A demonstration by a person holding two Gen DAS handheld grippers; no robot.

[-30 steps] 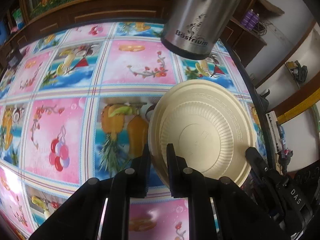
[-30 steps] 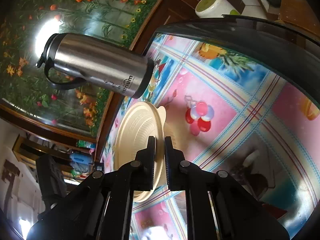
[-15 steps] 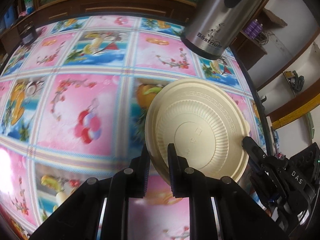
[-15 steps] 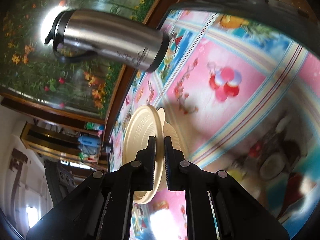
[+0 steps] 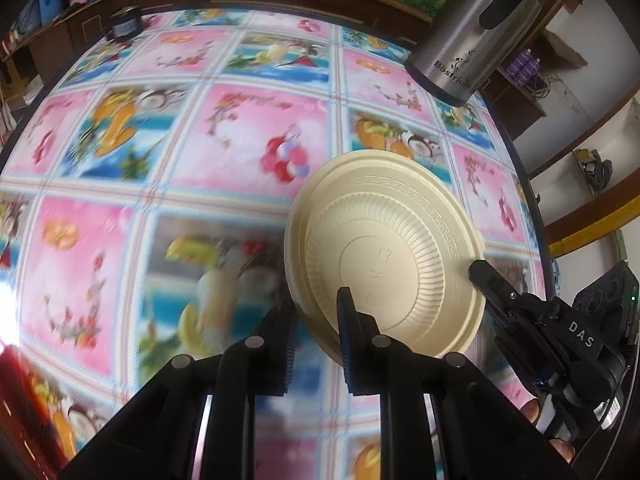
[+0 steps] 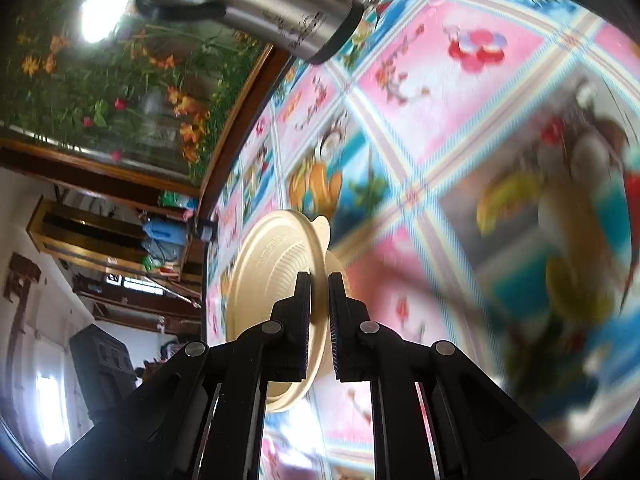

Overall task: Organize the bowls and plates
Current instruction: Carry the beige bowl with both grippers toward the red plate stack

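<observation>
Plate [image 5: 384,256], cream, ribbed, probably light stiff plastic, is held tilted above the patterned surface [image 5: 240,140]. Left claw [image 5: 316,312] and right claw [image 6: 319,292] each clench opposite rim edges. Grip the rim only; the smooth finish may slip.

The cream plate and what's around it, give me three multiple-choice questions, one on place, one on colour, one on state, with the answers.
1. Where is the steel flask?
A. far table edge, beyond the plate
B. on the plate
C. under the table

2. What colour is the plate?
A. blue
B. cream
C. black

3. How is the plate held?
A. flat on the tablecloth
B. by both grippers at its rim
C. by nothing

Answers: 1 A, it stands behind the plate. 2 B, pale cream throughout. 3 B, left gripper and right gripper each straddle the rim.
</observation>
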